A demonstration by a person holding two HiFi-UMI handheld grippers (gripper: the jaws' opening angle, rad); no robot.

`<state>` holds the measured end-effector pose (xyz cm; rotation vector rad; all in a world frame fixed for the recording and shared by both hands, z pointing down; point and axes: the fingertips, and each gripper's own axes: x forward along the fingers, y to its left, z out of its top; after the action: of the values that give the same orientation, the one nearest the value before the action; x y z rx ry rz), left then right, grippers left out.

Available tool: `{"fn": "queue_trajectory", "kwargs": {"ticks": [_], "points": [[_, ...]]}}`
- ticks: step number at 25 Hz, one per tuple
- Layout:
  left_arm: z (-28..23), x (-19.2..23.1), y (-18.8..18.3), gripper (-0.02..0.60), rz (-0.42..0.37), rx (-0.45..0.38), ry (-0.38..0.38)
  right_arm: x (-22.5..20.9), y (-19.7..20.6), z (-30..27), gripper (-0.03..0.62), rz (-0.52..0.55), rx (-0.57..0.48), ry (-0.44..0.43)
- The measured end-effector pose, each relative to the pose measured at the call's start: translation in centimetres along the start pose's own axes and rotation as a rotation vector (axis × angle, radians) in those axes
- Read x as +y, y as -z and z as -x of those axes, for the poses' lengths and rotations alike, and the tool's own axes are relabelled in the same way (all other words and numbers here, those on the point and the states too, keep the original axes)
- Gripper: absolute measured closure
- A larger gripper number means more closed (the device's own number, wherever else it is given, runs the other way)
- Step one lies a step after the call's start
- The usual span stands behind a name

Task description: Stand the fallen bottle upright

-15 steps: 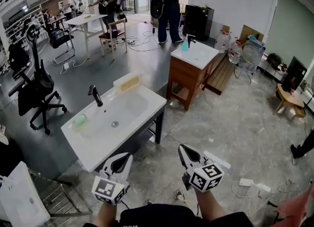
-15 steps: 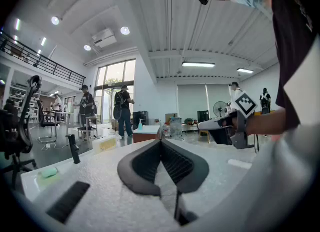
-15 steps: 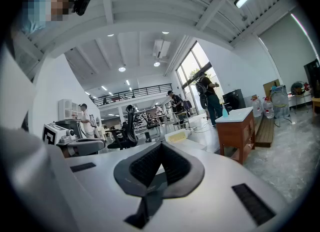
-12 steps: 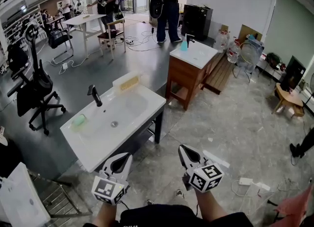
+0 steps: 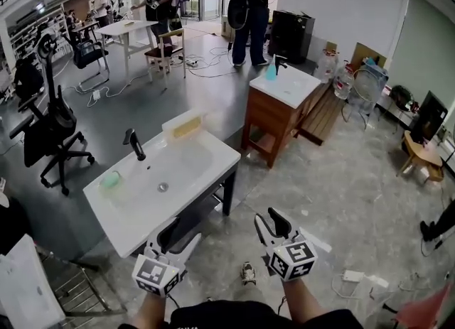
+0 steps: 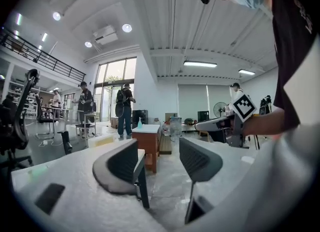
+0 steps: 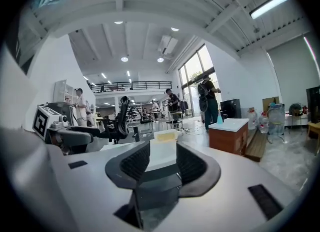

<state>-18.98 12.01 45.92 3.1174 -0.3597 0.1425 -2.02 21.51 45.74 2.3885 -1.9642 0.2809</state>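
Note:
A pale green bottle (image 5: 110,178) lies on its side on the left end of the white sink basin (image 5: 206,151), left of the black faucet (image 5: 133,144). My left gripper (image 5: 178,232) is held low near the basin's front edge, open and empty; in the left gripper view its jaws (image 6: 157,158) stand wide apart over the floor. To its right my right gripper (image 5: 270,219) hovers over the floor, open with nothing between its pads (image 7: 162,158). Both are well short of the bottle.
A yellow block (image 5: 186,127) sits at the basin's back edge. Beyond stands a wooden cabinet (image 5: 274,111) with a second white basin and an upright blue bottle (image 5: 271,72). An office chair (image 5: 53,132) is at left, people stand at the back, and a shoe (image 5: 247,272) lies on the floor.
The view has shifted a little, so the basin sits slightly lower and further left. Both grippers have moved slightly, and the left jaws now show further apart.

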Motion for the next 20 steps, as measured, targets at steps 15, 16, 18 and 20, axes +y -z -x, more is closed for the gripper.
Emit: {"fn": "queue_trajectory", "kwargs": {"ticks": [15, 16, 18, 20], "points": [[-15.1, 1.5, -1.9, 0.327, 0.002, -0.008, -0.185, -12.8, -2.1, -10.5, 0.393, 0.011, 0.047, -0.194], [-15.9, 1.5, -1.9, 0.327, 0.005, -0.008, -0.2, -13.5, -2.1, -11.1, 0.393, 0.015, 0.054, -0.209], [-17.3, 1.5, -1.7, 0.327, 0.012, -0.002, -0.223, -14.8, -2.0, -12.1, 0.393, 0.018, 0.069, -0.234], [-18.6, 1.7, -1.5, 0.327, 0.02, 0.012, -0.238, -15.9, -1.9, -13.3, 0.395, 0.01, 0.084, -0.253]]}}
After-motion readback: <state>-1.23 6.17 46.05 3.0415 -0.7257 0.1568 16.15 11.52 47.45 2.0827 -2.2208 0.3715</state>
